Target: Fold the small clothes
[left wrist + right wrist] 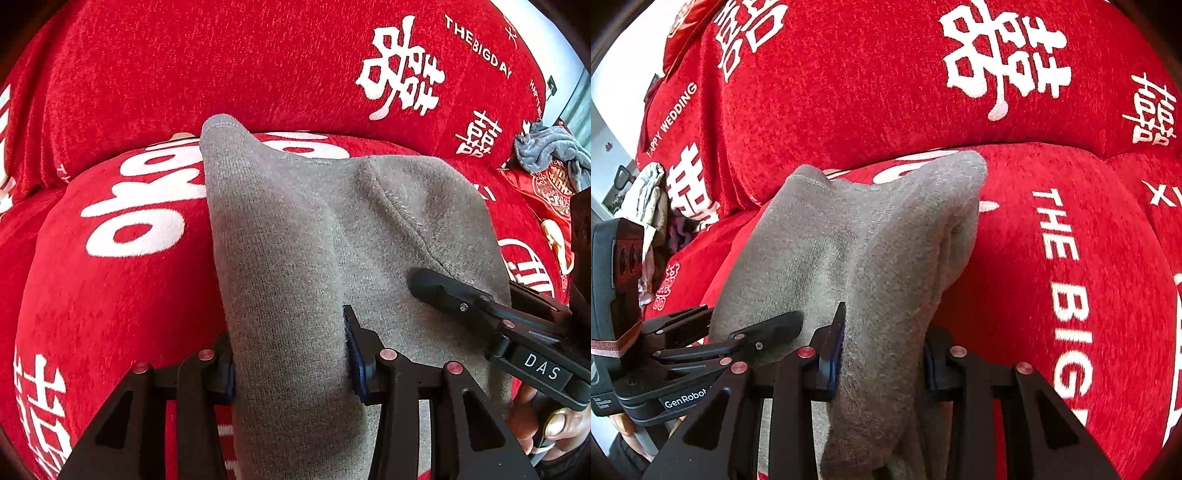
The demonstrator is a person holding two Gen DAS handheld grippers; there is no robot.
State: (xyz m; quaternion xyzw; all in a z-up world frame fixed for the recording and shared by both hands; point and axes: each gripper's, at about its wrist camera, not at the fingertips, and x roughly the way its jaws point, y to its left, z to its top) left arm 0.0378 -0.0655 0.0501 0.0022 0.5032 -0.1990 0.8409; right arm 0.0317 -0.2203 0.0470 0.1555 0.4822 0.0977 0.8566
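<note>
A grey sock-like garment (332, 236) lies on a red sofa seat with white characters; it also shows in the right wrist view (871, 243). My left gripper (290, 365) has its blue-padded jaws closed around the near end of the grey cloth. My right gripper (882, 354) likewise grips a fold of the same cloth between its jaws. The right gripper shows in the left wrist view (443, 288), resting on the cloth's right side. The left gripper shows in the right wrist view (768, 332), on the cloth's left side.
The red sofa backrest (221, 66) rises just behind the cloth. A crumpled grey garment (550, 151) lies at the far right of the sofa. A pale crumpled garment (646, 199) lies at the far left in the right wrist view.
</note>
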